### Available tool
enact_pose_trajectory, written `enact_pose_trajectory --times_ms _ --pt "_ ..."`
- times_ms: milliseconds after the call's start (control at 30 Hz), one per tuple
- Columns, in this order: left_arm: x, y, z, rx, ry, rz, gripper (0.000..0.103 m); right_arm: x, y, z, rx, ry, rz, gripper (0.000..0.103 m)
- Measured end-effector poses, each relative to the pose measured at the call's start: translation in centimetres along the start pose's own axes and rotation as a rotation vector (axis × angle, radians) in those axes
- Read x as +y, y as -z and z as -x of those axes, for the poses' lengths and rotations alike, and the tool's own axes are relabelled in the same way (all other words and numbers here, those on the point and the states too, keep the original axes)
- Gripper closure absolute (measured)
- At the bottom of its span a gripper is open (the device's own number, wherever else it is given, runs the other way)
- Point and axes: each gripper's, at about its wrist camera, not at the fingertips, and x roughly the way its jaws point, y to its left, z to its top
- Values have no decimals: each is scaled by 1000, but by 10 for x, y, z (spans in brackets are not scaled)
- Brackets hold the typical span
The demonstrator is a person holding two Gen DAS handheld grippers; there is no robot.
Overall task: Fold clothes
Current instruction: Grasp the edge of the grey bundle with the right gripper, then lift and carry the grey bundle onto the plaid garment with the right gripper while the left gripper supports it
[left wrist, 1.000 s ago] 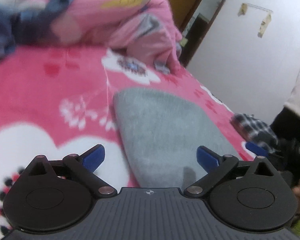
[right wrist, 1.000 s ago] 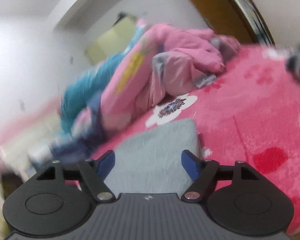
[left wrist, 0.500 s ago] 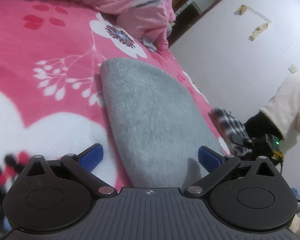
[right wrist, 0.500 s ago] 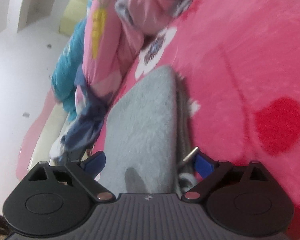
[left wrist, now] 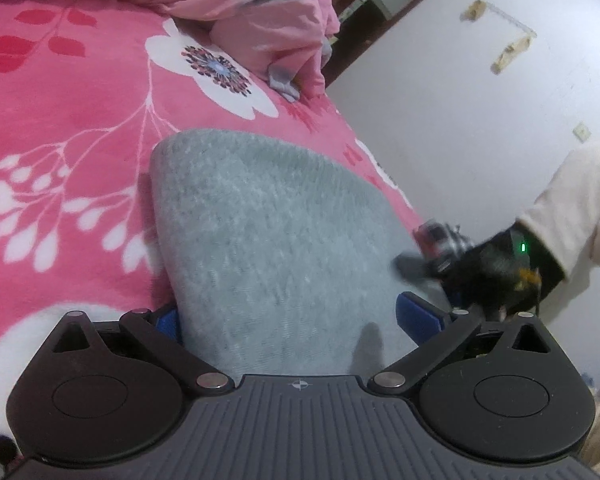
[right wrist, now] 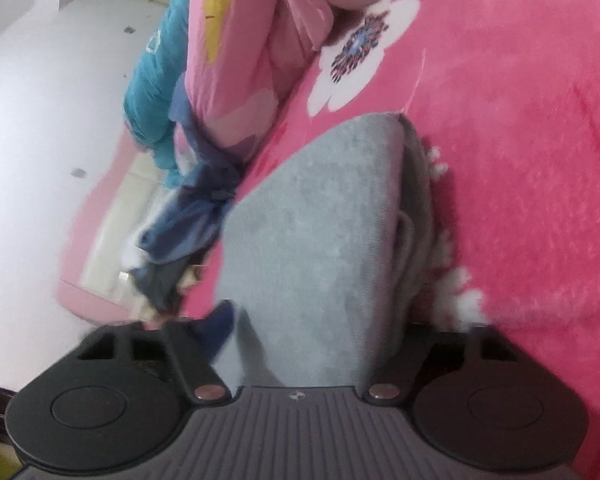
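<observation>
1. The left gripper (left wrist: 296,316) is seen with its blue-padded jaws spread wide, the near end of a folded grey fleece garment (left wrist: 276,240) lying between them; no pad can be seen pressing on the cloth.
2. The right gripper (right wrist: 316,320) has its jaws closing, the same grey garment (right wrist: 320,248) being set between them. Only the left blue pad (right wrist: 216,326) is visible; whether the cloth is yet pinched cannot be told.
3. The garment is laid flat on a pink plush bedspread with white flowers (left wrist: 72,120), near the bed's edge beside a white wall (left wrist: 452,112).
4. Open bedspread is left on the garment's far side and toward a heaped pink quilt (left wrist: 260,12).
5. Only the left view shows the right gripper (left wrist: 452,256), blurred, held by a dark-gloved hand (left wrist: 496,272) with a cream sleeve (left wrist: 572,208).
6. Only the right view shows the garment's layered side edge (right wrist: 416,216), a teal cloth (right wrist: 156,76) and a crumpled blue cloth (right wrist: 196,216).
</observation>
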Motion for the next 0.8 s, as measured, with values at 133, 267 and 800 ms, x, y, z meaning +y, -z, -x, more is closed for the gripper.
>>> enact_pose_trajectory --times_ms 133,267,800 --pt "-10 -5 6 -11 11 -4 6 14 5 11 -58 22 30 52" --pt "-27 -12 14 -29 43 -7 6 32 8 21 -95 26 66 55" --pt "-188 -43 -82 21 285 -214 6 74 -15 213 -324 202 274 57"
